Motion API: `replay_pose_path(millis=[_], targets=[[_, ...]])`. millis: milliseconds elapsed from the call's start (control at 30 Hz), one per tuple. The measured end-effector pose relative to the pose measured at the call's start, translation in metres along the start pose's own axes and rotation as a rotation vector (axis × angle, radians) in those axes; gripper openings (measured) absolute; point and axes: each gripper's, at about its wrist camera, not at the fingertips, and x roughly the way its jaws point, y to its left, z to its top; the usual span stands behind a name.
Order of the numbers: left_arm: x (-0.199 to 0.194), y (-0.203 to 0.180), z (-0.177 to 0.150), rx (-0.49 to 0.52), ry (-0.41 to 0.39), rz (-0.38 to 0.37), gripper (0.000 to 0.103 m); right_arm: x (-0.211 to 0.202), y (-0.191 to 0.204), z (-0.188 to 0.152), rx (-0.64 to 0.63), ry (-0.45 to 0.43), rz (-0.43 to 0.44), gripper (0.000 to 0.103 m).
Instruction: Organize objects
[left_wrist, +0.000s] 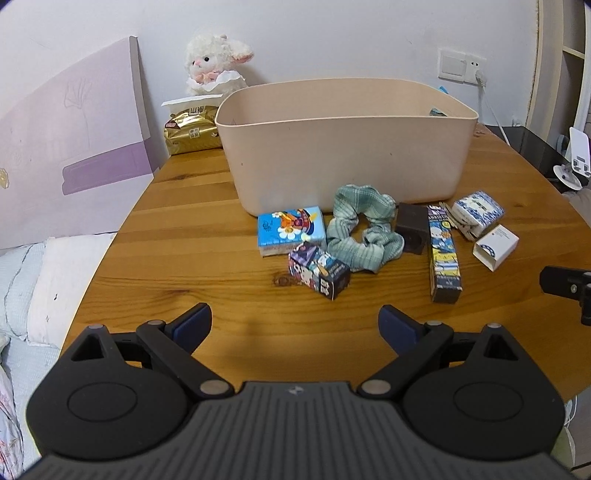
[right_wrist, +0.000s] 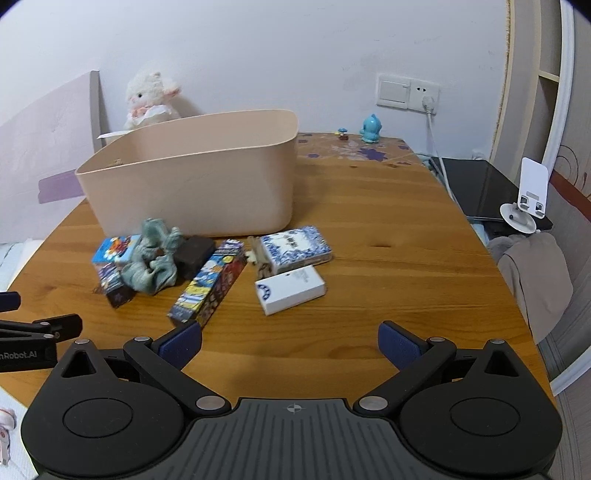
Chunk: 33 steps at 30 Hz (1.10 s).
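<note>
A green scrunchie (left_wrist: 364, 229), a blue cartoon tissue pack (left_wrist: 291, 229), a long cartoon box (left_wrist: 444, 254) and a white card box (right_wrist: 290, 289) lay clustered on the wooden table (left_wrist: 192, 236), just before the beige storage bin (left_wrist: 343, 144). The left gripper (left_wrist: 295, 326) and right gripper (right_wrist: 290, 341) hovered nearer the camera, jaws wide apart, holding nothing.
</note>
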Motion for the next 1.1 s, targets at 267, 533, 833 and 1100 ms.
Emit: replay_pose_path(millis=[267, 533, 833, 1100], targets=[[0.026, 0.003, 0.010, -0.008, -0.013, 0.003, 0.097, 0.028, -0.008, 0.009, -0.017, 0.005, -0.015, 0.098], [0.059, 0.004, 0.011, -0.036, 0.032, -0.002, 0.097, 0.064, -0.010, 0.012, -0.088, 0.038, 0.005, 0.096], [0.086, 0.002, 0.010, -0.099, 0.056, -0.033, 0.097, 0.092, -0.014, 0.022, -0.121, 0.068, 0.066, 0.094], [0.094, 0.006, 0.011, -0.104, 0.052, -0.031, 0.103, 0.107, -0.011, 0.021, -0.146, 0.086, 0.084, 0.084]])
